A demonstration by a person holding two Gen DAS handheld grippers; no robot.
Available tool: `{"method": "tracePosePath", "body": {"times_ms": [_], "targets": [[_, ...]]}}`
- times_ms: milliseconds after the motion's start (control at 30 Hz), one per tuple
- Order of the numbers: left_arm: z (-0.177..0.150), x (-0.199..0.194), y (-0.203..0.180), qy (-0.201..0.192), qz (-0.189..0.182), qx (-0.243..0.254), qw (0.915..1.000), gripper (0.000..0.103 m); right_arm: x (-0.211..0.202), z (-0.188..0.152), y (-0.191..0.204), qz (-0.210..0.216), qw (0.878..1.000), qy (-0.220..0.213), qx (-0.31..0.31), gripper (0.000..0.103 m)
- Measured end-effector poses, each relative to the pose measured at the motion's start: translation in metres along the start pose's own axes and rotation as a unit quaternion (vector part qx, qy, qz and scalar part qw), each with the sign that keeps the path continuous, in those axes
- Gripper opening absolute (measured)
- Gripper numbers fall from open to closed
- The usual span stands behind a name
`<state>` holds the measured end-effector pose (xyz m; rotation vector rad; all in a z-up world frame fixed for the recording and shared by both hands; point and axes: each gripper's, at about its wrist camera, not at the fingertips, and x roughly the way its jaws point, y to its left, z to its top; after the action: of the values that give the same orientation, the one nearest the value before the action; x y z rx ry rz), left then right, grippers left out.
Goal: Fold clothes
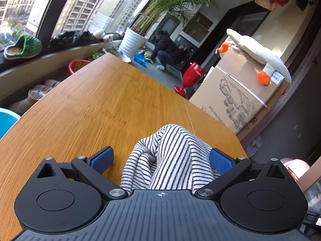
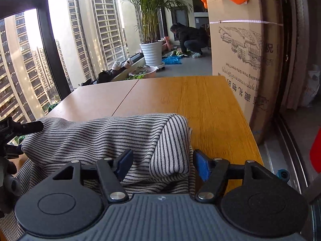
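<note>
Striped garment (image 1: 168,156) hides, perhaps touches, left gripper's (image 1: 160,160) right pad.

Bright daylight floods in through the windows (image 2: 66,40) ahead-left of both grippers, glaring on the wooden table (image 2: 210,104); fisheye edges bow, mild blur.

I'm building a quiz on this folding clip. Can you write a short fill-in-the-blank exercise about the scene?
1. The garment on the table is patterned with ____.
2. The table top is made of ____.
3. The plush goose lies on a ____ box.
4. The palm grows in a ____ pot.

Missing words: stripes; wood; cardboard; white
</note>
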<state>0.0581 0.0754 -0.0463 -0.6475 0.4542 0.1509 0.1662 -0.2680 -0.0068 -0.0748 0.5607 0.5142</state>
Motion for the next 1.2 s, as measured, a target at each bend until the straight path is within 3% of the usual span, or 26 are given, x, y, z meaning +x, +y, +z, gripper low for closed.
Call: {"method": "tracePosePath", "body": {"times_ms": [67, 133, 233, 333, 467, 600, 633, 667, 767, 833, 1000, 1133, 1200], "targets": [[0.000, 0.000, 0.000, 0.000, 0.000, 0.000, 1.0000, 0.103, -0.016, 0.013, 0.008, -0.007, 0.998, -0.047, -0.034, 0.062], [0.000, -0.001, 0.001, 0.000, -0.001, -0.001, 1.0000, 0.103, -0.022, 0.022, 0.013, 0.017, 0.997, -0.064, -0.039, 0.062], [0.001, 0.000, 0.000, 0.000, -0.001, -0.002, 1.0000, 0.103, -0.004, 0.020, 0.019, 0.060, 0.997, -0.022, -0.033, 0.062], [0.003, -0.001, 0.005, -0.001, -0.011, -0.016, 0.9998, 0.103, 0.028, -0.003, 0.020, 0.061, 0.997, 0.034, -0.032, 0.062], [0.015, -0.016, 0.018, -0.005, -0.029, -0.050, 0.9983, 0.103, 0.020, 0.004, 0.036, 0.061, 0.996, 0.027, -0.066, 0.063], [0.028, -0.044, -0.003, -0.025, -0.087, -0.005, 0.9959, 0.103, 0.011, 0.029, 0.052, 0.126, 0.986, 0.006, -0.107, 0.063], [0.027, -0.044, -0.012, -0.022, -0.067, 0.029, 0.9971, 0.103, 0.013, 0.039, 0.059, 0.146, 0.982, 0.005, -0.122, 0.064], [0.025, -0.043, -0.021, -0.018, -0.040, 0.064, 0.9970, 0.103, 0.015, 0.047, 0.066, 0.168, 0.977, 0.008, -0.135, 0.071], [0.018, -0.033, -0.033, -0.003, 0.047, 0.150, 0.9876, 0.103, 0.030, 0.062, 0.089, 0.235, 0.955, 0.030, -0.178, 0.079], [0.015, -0.025, -0.024, 0.019, 0.064, 0.155, 0.9856, 0.103, 0.049, 0.069, 0.105, 0.270, 0.941, 0.051, -0.197, 0.079], [0.030, -0.042, 0.015, 0.007, 0.026, 0.061, 0.9978, 0.103, 0.111, 0.073, 0.125, 0.304, 0.926, 0.125, -0.185, 0.080], [0.042, -0.058, 0.046, -0.009, -0.004, -0.007, 0.9999, 0.103, 0.150, 0.064, 0.120, 0.346, 0.911, 0.196, -0.111, 0.096], [0.044, -0.061, 0.054, -0.013, -0.011, -0.021, 0.9996, 0.103, 0.154, 0.063, 0.116, 0.354, 0.910, 0.200, -0.084, 0.095]]}}
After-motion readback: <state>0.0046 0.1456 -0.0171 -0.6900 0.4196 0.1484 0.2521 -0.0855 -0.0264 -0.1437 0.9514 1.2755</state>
